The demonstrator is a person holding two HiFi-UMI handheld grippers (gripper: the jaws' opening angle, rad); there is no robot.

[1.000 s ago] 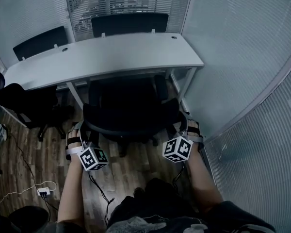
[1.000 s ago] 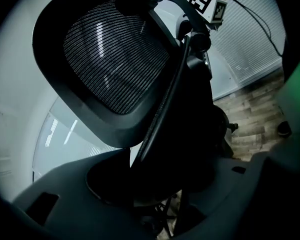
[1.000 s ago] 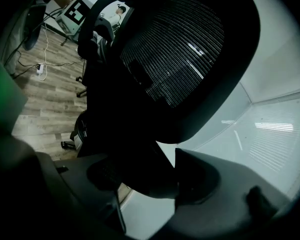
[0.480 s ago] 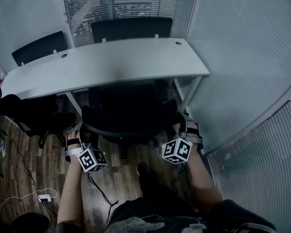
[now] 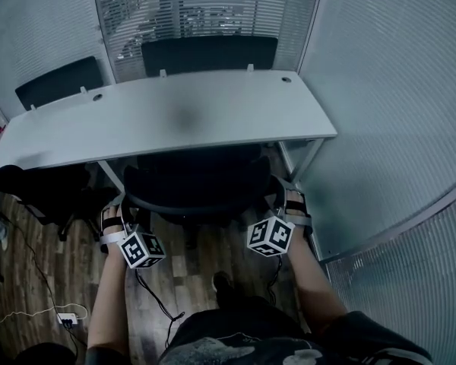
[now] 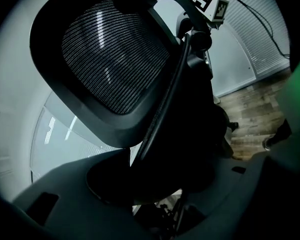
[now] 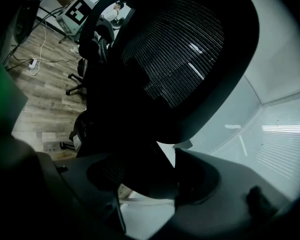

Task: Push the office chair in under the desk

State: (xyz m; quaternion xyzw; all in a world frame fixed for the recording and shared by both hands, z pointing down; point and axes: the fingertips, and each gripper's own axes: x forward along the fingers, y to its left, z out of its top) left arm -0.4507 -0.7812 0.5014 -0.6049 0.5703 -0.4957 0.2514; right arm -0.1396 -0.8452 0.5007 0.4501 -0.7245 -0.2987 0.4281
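Black mesh-backed office chair (image 5: 194, 179) stands at the near edge of the long white tabletop (image 5: 175, 116), toward its right end. Its seat is tucked beneath that edge, and the curved backrest sits just outside it, facing the person.

The left tongs (image 5: 125, 205) pinch the left side of the backrest. In the left gripper view, the dark frame of the chair (image 6: 115, 59) fills the gap between the two halves of the tongs (image 6: 155, 184). The right tongs (image 5: 278, 194) pinch the right side in the same way. The right gripper view shows the rim of the mesh back (image 7: 180, 59) caught between them (image 7: 150, 179).

Each marker cube sits behind its tongs, near the person's wrists, above the wood-plank floor (image 5: 190, 268).

Two more black chairs (image 5: 209, 52) stand beyond the far edge of the tabletop against the slatted blinds (image 5: 197, 6). Another dark chair (image 5: 38, 185) sits under the near left corner. A white power strip (image 5: 64, 319) with its cable lies on the floor at lower left.
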